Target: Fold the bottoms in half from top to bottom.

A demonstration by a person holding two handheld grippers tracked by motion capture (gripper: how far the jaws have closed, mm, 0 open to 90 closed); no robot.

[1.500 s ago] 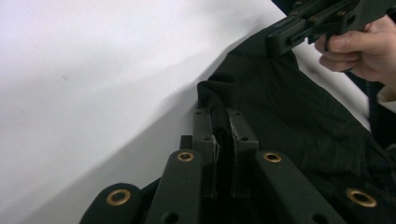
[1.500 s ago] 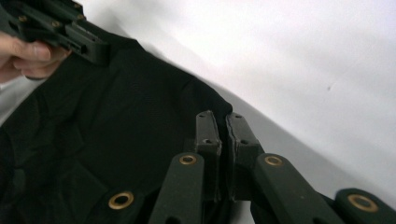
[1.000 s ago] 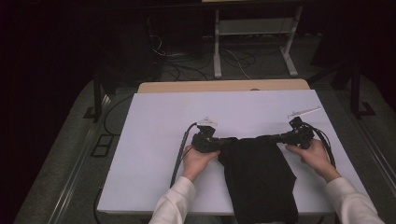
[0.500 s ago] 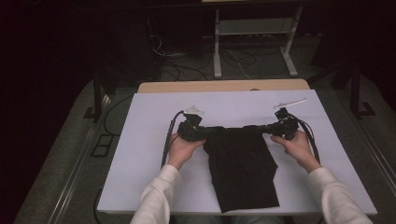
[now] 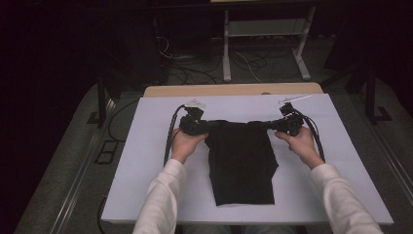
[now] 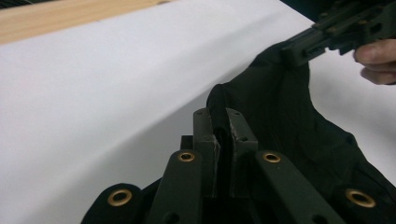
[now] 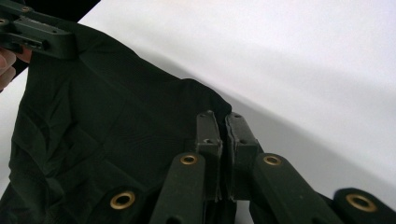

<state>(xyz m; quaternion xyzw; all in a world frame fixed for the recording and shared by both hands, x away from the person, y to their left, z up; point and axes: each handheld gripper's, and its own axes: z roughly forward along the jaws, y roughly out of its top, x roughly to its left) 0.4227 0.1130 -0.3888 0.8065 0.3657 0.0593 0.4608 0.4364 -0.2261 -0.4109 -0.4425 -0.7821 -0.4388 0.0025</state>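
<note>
My left gripper [image 5: 203, 126]: clamped on the black cloth's [image 5: 242, 163] top corner at 9 o'clock.
My right gripper [image 5: 272, 126]: pinching the 3 o'clock corner.
Cloth: stretched between them, trailing toward 6 o'clock on the white sheet [image 5: 146, 146].

Plain black cloth [image 5: 242, 163], white table cover [image 5: 146, 146], black grippers w/ brass rivets, white sleeves [image 5: 158, 204], tan wood table edge [image 5: 234, 89]

Wide bare room on the white table [image 5: 146, 161] left of the black cloth [image 5: 241, 165], and a good strip to its right. Beyond the stretched top edge, open surface runs to the far wooden edge [image 5: 229, 90]. Cables [image 5: 171, 136] loop beside both hands, narrowing those lanes.
</note>
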